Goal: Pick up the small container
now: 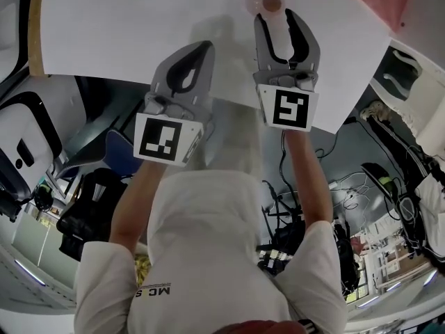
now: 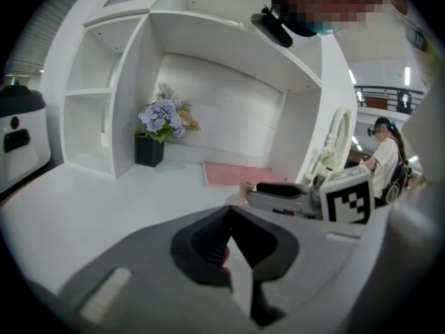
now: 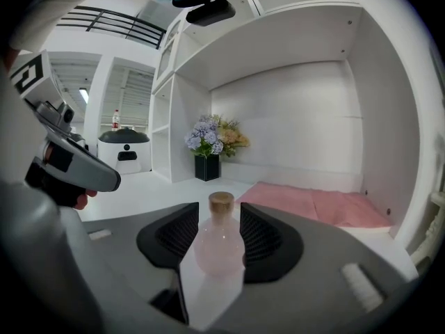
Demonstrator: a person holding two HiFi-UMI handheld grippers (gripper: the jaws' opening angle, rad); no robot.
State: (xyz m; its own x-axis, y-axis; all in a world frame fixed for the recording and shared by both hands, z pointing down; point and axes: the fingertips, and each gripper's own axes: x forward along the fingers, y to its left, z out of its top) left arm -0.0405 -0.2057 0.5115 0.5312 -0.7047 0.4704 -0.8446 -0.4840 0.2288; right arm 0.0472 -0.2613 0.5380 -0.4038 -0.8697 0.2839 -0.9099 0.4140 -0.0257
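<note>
The left claw [image 1: 198,51], pinched shut on nothing, hangs over the white worktop [image 1: 104,26], apparently kept clear as a spare. At its 3 o'clock the right claw [image 1: 277,19] stands wide, a jaw on either side of the small container [image 3: 219,245]. This is a frosted pink bottle with a cork stopper, upright on the worktop. No firm squeeze shows, so the lift looks yet to come. Whether the bottle holds anything cannot be told. Well back at its 11 o'clock a black pot [image 3: 207,167] holds lilac flowers, and a pink mat [image 3: 313,204] lies at its 2 o'clock.
</note>
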